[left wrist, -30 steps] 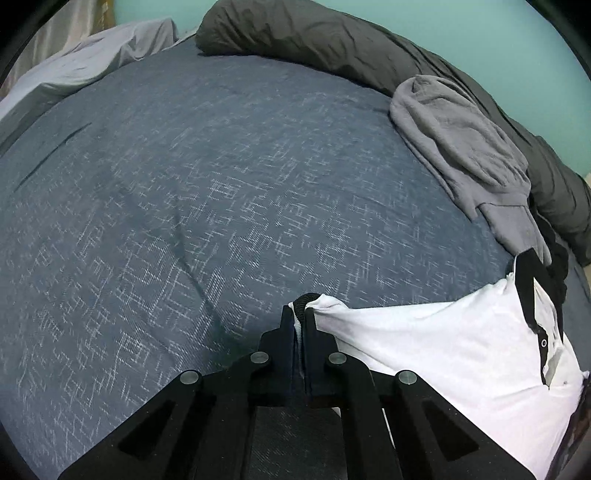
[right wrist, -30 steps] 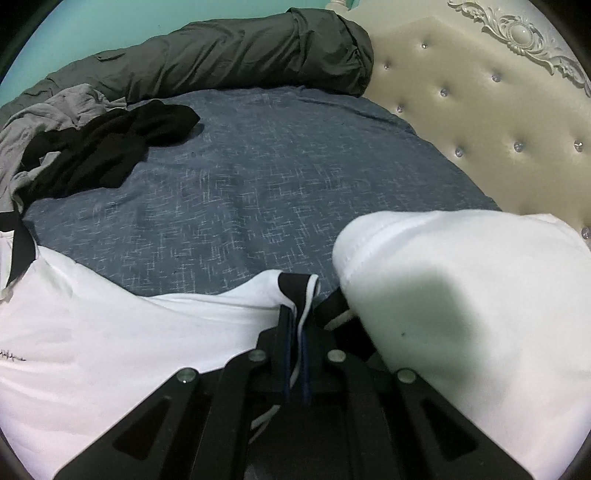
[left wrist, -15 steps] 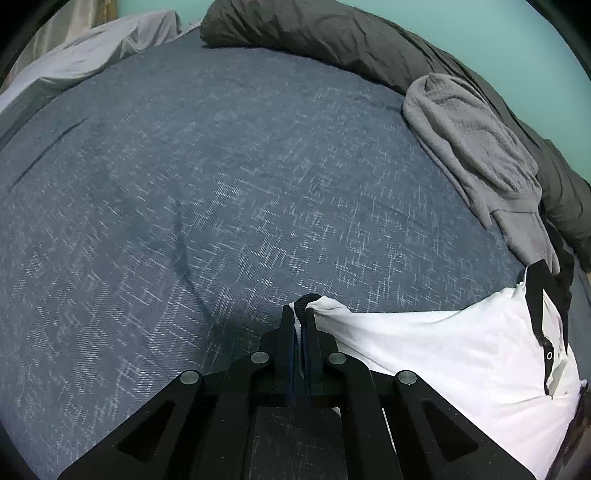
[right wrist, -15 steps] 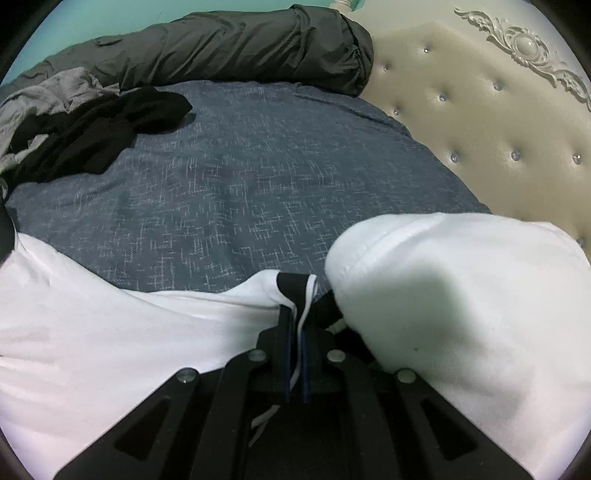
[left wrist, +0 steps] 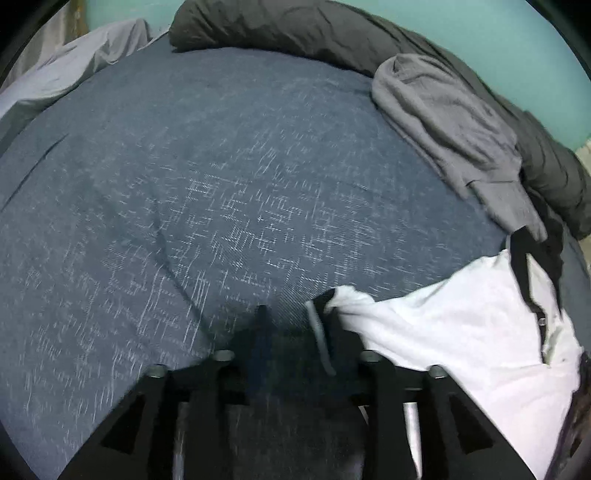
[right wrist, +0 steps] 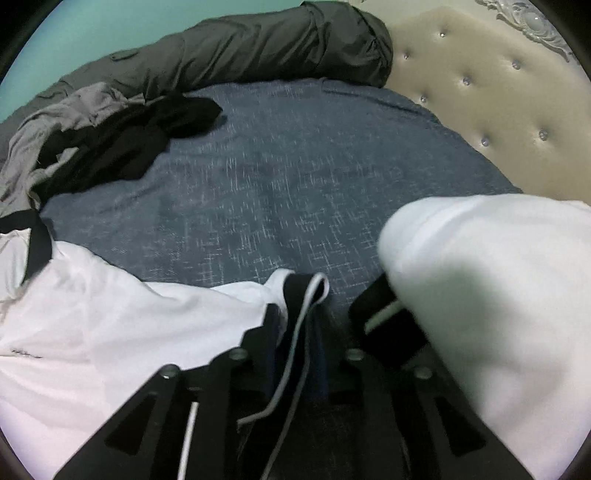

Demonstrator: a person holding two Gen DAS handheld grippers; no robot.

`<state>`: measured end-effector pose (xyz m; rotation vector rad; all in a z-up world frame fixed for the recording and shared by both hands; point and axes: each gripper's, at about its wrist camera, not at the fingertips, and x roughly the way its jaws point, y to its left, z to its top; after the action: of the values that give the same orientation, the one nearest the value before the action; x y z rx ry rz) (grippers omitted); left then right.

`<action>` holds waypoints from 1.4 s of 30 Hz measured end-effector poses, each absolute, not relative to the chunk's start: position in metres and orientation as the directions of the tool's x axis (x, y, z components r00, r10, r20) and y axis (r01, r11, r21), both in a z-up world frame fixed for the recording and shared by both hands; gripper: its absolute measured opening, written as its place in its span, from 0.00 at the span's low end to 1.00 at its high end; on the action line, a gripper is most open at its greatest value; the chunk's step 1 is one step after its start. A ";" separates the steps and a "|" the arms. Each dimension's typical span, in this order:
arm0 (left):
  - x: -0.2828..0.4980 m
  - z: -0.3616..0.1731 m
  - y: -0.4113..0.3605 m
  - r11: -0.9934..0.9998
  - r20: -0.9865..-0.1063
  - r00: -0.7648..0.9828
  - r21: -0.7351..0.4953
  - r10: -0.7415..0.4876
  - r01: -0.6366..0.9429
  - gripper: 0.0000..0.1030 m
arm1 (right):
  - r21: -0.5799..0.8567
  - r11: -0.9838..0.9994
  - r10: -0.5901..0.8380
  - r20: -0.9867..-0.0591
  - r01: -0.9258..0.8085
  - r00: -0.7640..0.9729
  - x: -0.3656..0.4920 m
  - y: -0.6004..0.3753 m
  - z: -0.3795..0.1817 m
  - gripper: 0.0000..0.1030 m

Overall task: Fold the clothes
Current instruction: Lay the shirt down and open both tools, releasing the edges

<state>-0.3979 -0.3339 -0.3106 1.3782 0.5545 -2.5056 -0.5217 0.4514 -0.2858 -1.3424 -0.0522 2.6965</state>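
Observation:
A white polo shirt (left wrist: 443, 325) with a black collar (left wrist: 521, 266) lies on the blue bedspread (left wrist: 221, 184). In the left wrist view my left gripper (left wrist: 295, 317) is open, and the shirt's black sleeve cuff (left wrist: 325, 299) rests against its right finger. In the right wrist view the shirt (right wrist: 129, 325) spreads to the left. My right gripper (right wrist: 297, 321) is open too, and the other black cuff with a white stripe (right wrist: 306, 295) lies loose between its fingers. A bulky white fold of fabric (right wrist: 498, 295) covers the right side and hides part of the gripper.
A grey garment (left wrist: 443, 122) and a rolled dark grey duvet (left wrist: 295, 29) lie along the far edge by the teal wall. A black garment (right wrist: 129, 147) is heaped at the left of the right wrist view. The cream tufted headboard (right wrist: 498, 110) stands at the right.
Both grippers were shut on the shirt's sleeve cuffs; both have now opened. The cuffs have slackened onto the bed, and both views are blurred by motion.

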 end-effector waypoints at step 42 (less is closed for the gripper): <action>-0.312 -0.316 -0.253 -0.885 -0.789 -0.573 -0.410 0.224 0.219 0.40 | 0.213 -0.977 -0.168 -0.814 -0.018 -0.556 -0.446 0.454 -0.304 0.01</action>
<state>-0.3117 -0.2530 -0.3163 1.4533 0.7527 -2.6850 -0.4463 0.4541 -0.3035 -1.5157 0.3192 2.8312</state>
